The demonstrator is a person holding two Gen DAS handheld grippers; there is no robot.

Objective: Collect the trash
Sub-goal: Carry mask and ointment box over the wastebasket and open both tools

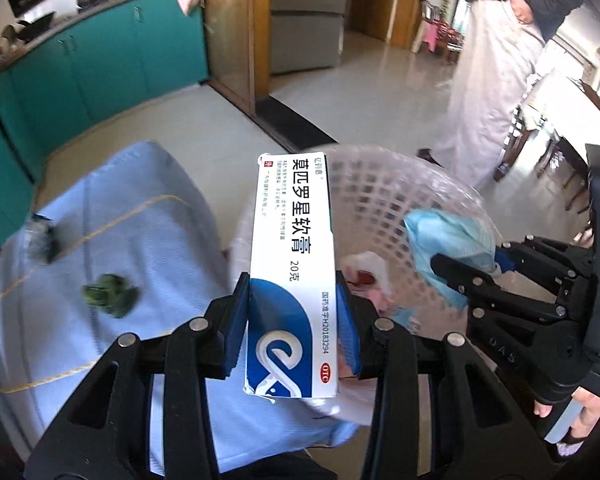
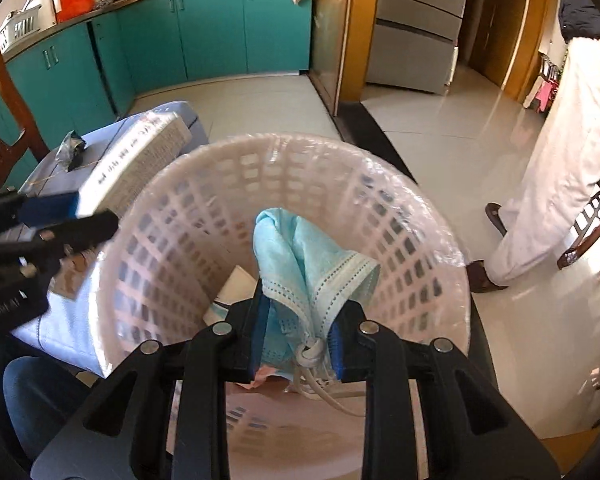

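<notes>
Trash hangs over one pink lattice basket [image 2: 172, 216]: the right gripper [image 2: 298, 336] tilts down into it, fingers clamped on one blue face mask [image 2: 300, 256]; the left gripper [image 1: 292, 320], angled down beside the rim, pinches one white-and-blue ointment box [image 1: 290, 256]. Two dark scraps [image 1: 108, 294] lie on the blue-clothed desk [image 1: 160, 208].

Each gripper [image 1: 294, 320] [image 2: 298, 336] is black plastic linkage with silver round rivets and blue pads [image 1: 236, 320]; faint lettering marks one arm.
</notes>
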